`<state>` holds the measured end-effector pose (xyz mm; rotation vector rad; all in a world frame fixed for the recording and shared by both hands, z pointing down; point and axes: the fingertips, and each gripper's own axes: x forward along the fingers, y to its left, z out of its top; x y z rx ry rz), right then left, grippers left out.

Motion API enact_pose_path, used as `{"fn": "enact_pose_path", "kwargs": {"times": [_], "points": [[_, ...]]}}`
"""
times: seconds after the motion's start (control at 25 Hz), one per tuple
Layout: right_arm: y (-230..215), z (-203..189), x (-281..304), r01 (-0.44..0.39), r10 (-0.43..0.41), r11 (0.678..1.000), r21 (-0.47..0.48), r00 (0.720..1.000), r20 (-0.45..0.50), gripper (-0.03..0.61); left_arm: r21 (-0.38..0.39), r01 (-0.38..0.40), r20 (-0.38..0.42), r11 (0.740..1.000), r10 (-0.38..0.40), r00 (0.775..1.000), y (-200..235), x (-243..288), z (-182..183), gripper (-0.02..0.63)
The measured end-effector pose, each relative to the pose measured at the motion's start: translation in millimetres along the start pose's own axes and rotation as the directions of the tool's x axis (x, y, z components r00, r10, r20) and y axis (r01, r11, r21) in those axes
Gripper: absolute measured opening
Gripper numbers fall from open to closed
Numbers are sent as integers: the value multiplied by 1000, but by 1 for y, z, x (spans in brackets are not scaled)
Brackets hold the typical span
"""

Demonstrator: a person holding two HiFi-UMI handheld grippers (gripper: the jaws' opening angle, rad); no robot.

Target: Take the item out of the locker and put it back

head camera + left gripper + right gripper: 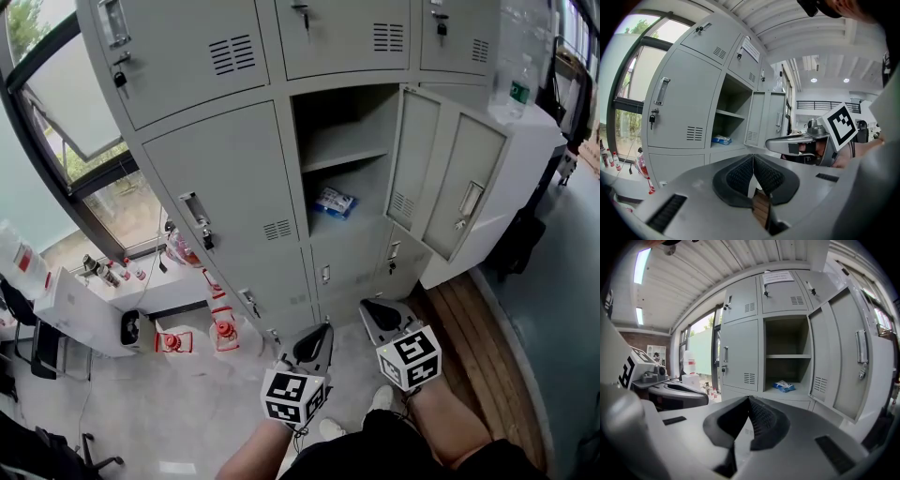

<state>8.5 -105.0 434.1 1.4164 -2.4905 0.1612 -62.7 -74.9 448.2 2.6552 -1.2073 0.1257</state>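
A blue-and-white packet [335, 202] lies on the floor of the open grey locker compartment [345, 112], under its shelf. The packet also shows in the left gripper view [722, 139] and the right gripper view [783, 386]. The locker door [441, 178] is swung out to the right. My left gripper [314, 345] and right gripper [380, 314] hang side by side low in front of the lockers, well short of the compartment. Both are shut with nothing between the pads, as the left gripper [753, 173] and right gripper [747, 416] show in their own views.
Closed locker doors with keys [202, 225] flank the open compartment. A clear water bottle [516, 66] stands on a white cabinet at the right. Red-and-white objects [192, 337] and a white box [75, 314] sit on the floor at the left, by the window.
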Motion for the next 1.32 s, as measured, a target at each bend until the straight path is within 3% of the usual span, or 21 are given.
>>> {"fn": "enact_pose_path", "kwargs": {"times": [1.32], "points": [[11,-11,-14,-57,57,998,19,998,15,52,20,-27,0,999,27,1000,-16,-3,0,17]]}}
